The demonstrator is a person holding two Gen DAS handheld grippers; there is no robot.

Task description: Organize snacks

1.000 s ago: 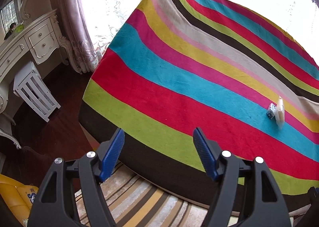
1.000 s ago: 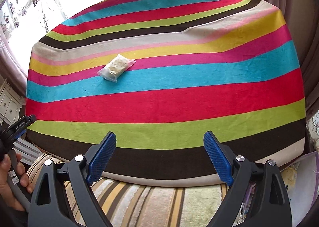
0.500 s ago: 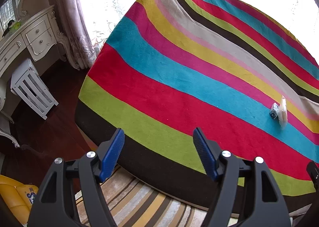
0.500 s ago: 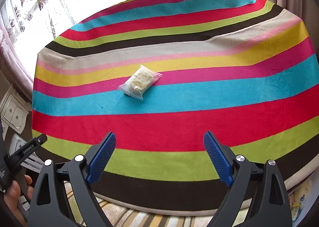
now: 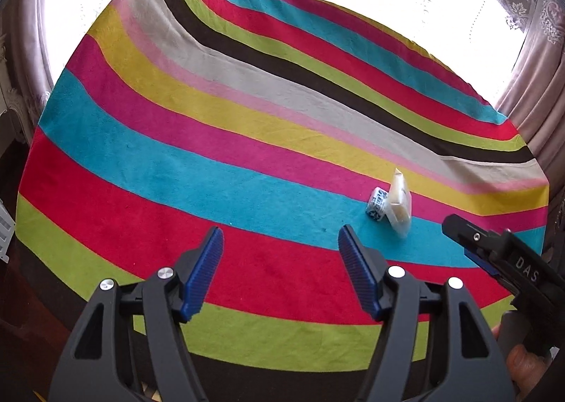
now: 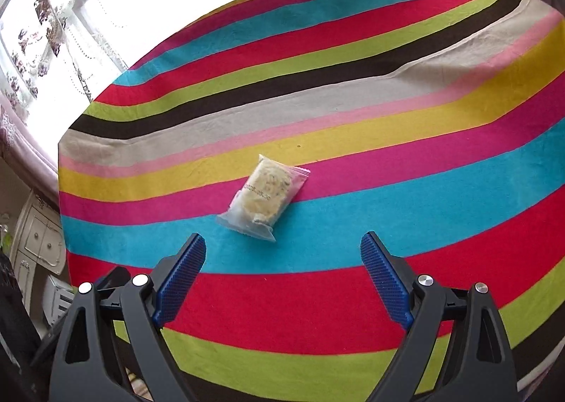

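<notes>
A clear snack packet (image 6: 264,203) with pale yellow crumbly pieces inside and a printed date line lies flat on the striped blanket (image 6: 317,161), straddling the magenta and turquoise bands, its long axis running from 1 to 7 o'clock. In the left wrist view the same packet (image 5: 399,205) shows edge-on, with a small white-and-blue wrapped snack (image 5: 376,204) touching it at its 9 o'clock side.

The right gripper (image 6: 283,276) hovers over the turquoise and red bands with its blue fingers (image 6: 180,282) wide apart and nothing between them; the packet sits just beyond at 12 o'clock. The left gripper (image 5: 280,271) has its fingers apart but closing, nothing between them; both snacks lie at its 1 o'clock. The right gripper (image 5: 494,257) enters that view at 3 o'clock.

Around the snacks the blanket is bare out to its edges. Curtains (image 5: 529,94) hang beyond the far edge, and a white drawer cabinet (image 6: 39,239) stands at 9 o'clock.
</notes>
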